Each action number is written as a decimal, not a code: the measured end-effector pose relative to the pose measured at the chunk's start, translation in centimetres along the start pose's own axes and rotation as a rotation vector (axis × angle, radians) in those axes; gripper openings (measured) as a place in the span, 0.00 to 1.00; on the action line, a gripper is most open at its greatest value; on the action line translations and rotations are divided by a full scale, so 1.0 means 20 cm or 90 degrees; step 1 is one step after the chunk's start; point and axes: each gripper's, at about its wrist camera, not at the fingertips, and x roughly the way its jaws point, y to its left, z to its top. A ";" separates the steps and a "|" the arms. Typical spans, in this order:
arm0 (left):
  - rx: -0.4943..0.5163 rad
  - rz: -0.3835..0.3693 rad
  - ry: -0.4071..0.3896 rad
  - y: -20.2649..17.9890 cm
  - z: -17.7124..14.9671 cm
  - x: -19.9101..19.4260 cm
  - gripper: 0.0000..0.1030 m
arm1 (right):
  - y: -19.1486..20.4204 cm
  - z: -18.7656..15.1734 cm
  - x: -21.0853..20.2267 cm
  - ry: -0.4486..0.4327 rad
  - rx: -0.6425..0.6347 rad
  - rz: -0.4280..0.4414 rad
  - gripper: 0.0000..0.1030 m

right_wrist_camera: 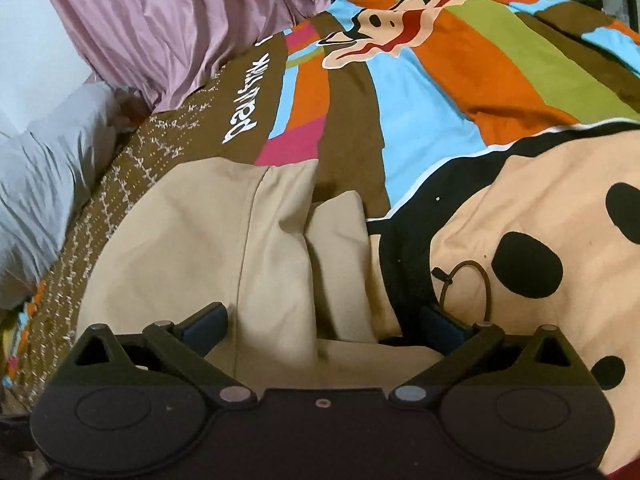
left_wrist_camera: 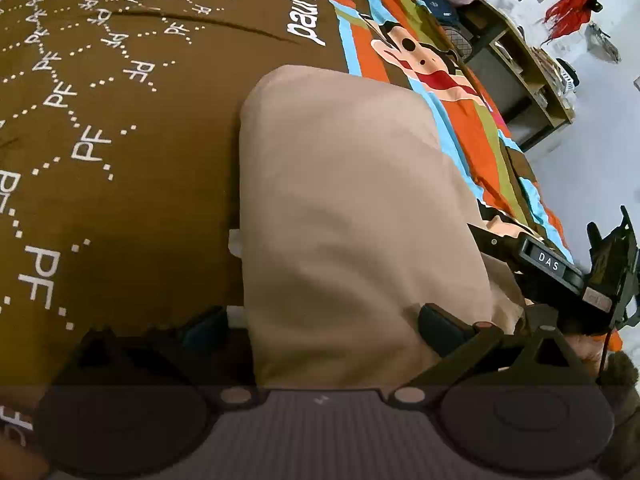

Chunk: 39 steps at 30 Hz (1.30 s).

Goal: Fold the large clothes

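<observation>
Nearest, the left gripper (left_wrist_camera: 324,320) stands wide around the folded beige cotton garment (left_wrist_camera: 352,216). The right gripper (right_wrist_camera: 324,320), wide too, straddles it. Beyond, toward twelve o'clock, lies the brown cartoon-print bedspread (right_wrist_camera: 420,128), then the mauve curtain (right_wrist_camera: 180,20).

The folded garment (left_wrist_camera: 352,216) lay on the bedspread (left_wrist_camera: 120,128), and the left gripper (left_wrist_camera: 324,326) stood over its near end with a finger on either side. The right gripper (left_wrist_camera: 560,272) sat at the garment's right edge. In the right wrist view the garment (right_wrist_camera: 208,240) lay left of centre, with the right gripper (right_wrist_camera: 324,322) straddling its near folds. A cord loop (right_wrist_camera: 468,284) lay on the bedspread (right_wrist_camera: 440,120) just right of the garment. A pillow (right_wrist_camera: 48,184) rested at far left, and a curtain (right_wrist_camera: 180,20) hung behind it. A shelf unit (left_wrist_camera: 524,76) stood beyond the bed's right side.
</observation>
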 end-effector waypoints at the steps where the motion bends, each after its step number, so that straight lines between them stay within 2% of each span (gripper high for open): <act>1: -0.003 -0.005 0.003 0.01 0.00 0.01 1.00 | 0.00 0.00 0.00 -0.002 -0.001 -0.001 0.99; 7: -0.039 -0.048 0.027 0.07 0.01 0.06 1.00 | 0.01 -0.01 0.01 -0.012 -0.013 -0.011 0.97; 12: -0.044 -0.057 0.046 0.06 0.03 0.08 1.00 | 0.03 -0.01 0.01 -0.017 -0.028 -0.020 0.93; 13: -0.038 -0.066 0.055 0.05 0.03 0.09 0.94 | 0.04 -0.01 0.00 -0.016 -0.032 -0.018 0.89; 14: -0.037 -0.085 0.057 0.04 0.04 0.09 0.86 | 0.05 -0.02 0.00 -0.016 -0.034 -0.013 0.83; 15: -0.041 -0.084 0.056 0.03 0.04 0.09 0.85 | 0.05 -0.01 0.00 -0.013 -0.038 -0.002 0.79; 16: -0.036 -0.075 0.055 0.01 0.04 0.09 0.83 | 0.06 -0.01 -0.01 -0.010 -0.041 0.014 0.66; 18: -0.024 -0.062 0.050 -0.02 0.05 0.07 0.79 | 0.08 -0.01 -0.02 -0.004 -0.052 0.019 0.57; 20: -0.011 -0.057 0.036 -0.05 0.05 0.03 0.69 | 0.11 -0.02 -0.04 -0.010 -0.069 0.022 0.37; 21: -0.006 -0.057 0.029 -0.06 0.06 0.01 0.67 | 0.13 -0.02 -0.06 -0.014 -0.078 0.022 0.31; 22: -0.001 -0.059 0.020 -0.07 0.06 -0.02 0.64 | 0.15 -0.02 -0.08 -0.019 -0.084 0.022 0.20; 23: 0.002 -0.062 0.013 -0.09 0.07 -0.04 0.61 | 0.18 -0.03 -0.11 -0.028 -0.089 0.025 0.12; 25: 0.008 -0.069 -0.002 -0.10 0.08 -0.08 0.58 | 0.21 -0.02 -0.18 -0.050 -0.078 0.046 0.08; 29: 0.010 -0.069 -0.046 -0.07 0.12 -0.20 0.56 | 0.34 0.01 -0.30 -0.087 -0.081 0.069 0.07; 34: 0.023 -0.051 -0.129 0.02 0.28 -0.39 0.55 | 0.56 0.10 -0.34 -0.136 -0.101 0.116 0.07; 37: 0.030 -0.020 -0.159 0.12 0.39 -0.48 0.56 | 0.72 0.19 -0.31 -0.168 -0.121 0.147 0.07; 39: 0.046 0.012 -0.155 0.21 0.46 -0.50 0.57 | 0.81 0.25 -0.23 -0.171 -0.124 0.165 0.07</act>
